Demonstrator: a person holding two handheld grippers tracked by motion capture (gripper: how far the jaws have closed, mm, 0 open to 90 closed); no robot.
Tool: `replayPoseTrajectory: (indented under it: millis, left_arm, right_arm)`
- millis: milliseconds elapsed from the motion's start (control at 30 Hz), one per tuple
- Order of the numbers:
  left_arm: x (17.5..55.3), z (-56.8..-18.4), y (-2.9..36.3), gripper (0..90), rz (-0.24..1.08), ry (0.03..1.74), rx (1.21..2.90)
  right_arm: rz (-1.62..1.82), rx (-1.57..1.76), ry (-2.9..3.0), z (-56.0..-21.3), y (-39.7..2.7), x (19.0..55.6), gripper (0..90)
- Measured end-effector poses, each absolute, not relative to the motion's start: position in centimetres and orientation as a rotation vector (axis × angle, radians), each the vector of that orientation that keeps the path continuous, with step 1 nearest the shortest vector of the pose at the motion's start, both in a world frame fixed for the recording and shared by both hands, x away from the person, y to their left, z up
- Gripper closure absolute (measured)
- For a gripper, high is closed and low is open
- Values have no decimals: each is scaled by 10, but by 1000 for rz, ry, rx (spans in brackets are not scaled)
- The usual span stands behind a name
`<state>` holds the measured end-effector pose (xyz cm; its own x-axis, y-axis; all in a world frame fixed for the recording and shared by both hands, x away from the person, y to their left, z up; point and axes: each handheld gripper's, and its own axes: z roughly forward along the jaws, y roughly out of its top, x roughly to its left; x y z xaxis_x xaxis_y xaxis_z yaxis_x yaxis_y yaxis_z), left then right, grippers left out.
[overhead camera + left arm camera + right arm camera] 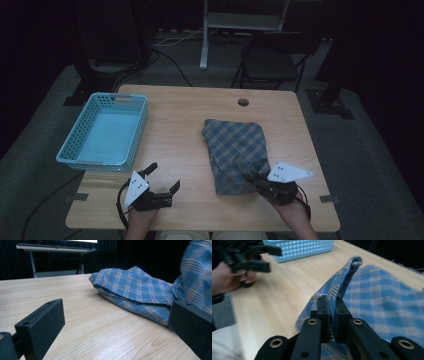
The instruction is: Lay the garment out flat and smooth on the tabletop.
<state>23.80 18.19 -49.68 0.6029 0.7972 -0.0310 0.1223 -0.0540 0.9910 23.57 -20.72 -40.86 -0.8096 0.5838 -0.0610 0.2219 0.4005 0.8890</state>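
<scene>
A blue plaid cloth [235, 145] lies folded on the wooden table [185, 130], right of centre. My right gripper [253, 178] is at the cloth's near edge and shut on a fold of it. In the right gripper view the two jaws of the right gripper [332, 305] pinch a raised ridge of the plaid cloth [382, 302]. My left gripper [163, 177] rests near the table's front edge, left of the cloth, open and holding nothing. In the left gripper view the left gripper [117, 325] has its jaws wide apart, with bare wood between them and the cloth [132, 287] beyond.
A light blue plastic basket [102, 131] stands on the table's left side with nothing in it. A round cable hole [243, 102] is near the far edge. A dark chair [270, 60] and a white desk frame [205, 35] stand behind the table.
</scene>
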Motion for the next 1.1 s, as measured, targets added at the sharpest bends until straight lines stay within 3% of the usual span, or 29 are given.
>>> replayPoseTrajectory:
  millis: [267,467,667,900,1100]
  left_arm:
    - [238,-497,182,17,663,799,1549]
    - [238,-497,181,16,666,795,1551]
    - [238,-497,181,17,665,796,1550]
    - [238,-497,182,17,663,797,1552]
    - [238,-497,182,16,665,795,1550]
  right_arm:
    - [1411,775,2314,-432,-217,198,839]
    - [1410,803,2353,-439,-222,176,678]
    - [1442,840,2300,-424,-236,167,554]
    - [1503,799,2236,-398,-243,165,496]
    - [1497,842,2173,-388,-242,185,459]
